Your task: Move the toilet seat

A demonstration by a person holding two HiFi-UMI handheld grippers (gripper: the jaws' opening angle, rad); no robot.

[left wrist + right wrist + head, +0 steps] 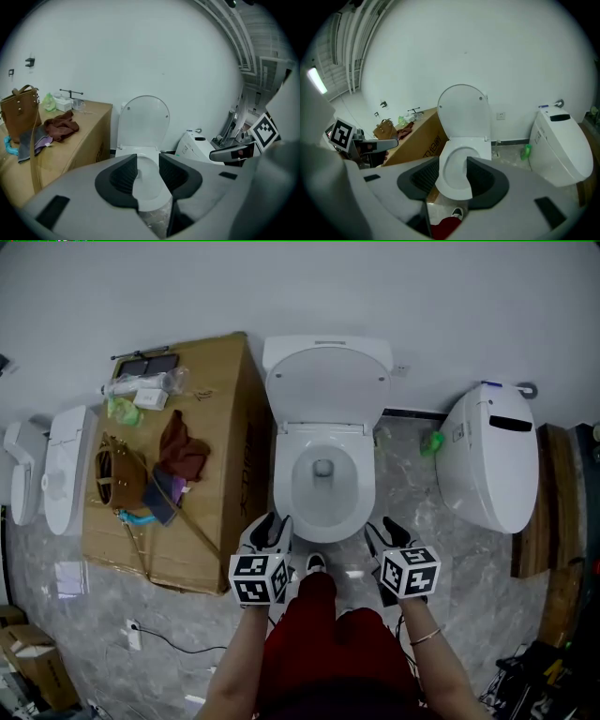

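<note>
- Cardboard box (220, 427), left of the toilet, serves as a makeshift desk. It carries a brown handbag (120, 474) and a dark red cloth (183, 451), both well clear of the work.
- Left claw (270, 529) hovers at the front left edge of the bowl. Its jaws are apart with nothing between them, seemingly poised to take the rim.
- Toilet seat (323, 529) appears to lie flat on the bowl. The lid (328, 381) stands upright toward the wall, which leaves the ring reachable. White on white makes the seam hard to trace.
- Right claw (386, 532) mirrors the left one at the front right edge. Its jaws are likewise apart and empty, so both sides could lift evenly.
- Spare toilet (492, 460) rests by the wall at the right, apart from everything else.
</note>
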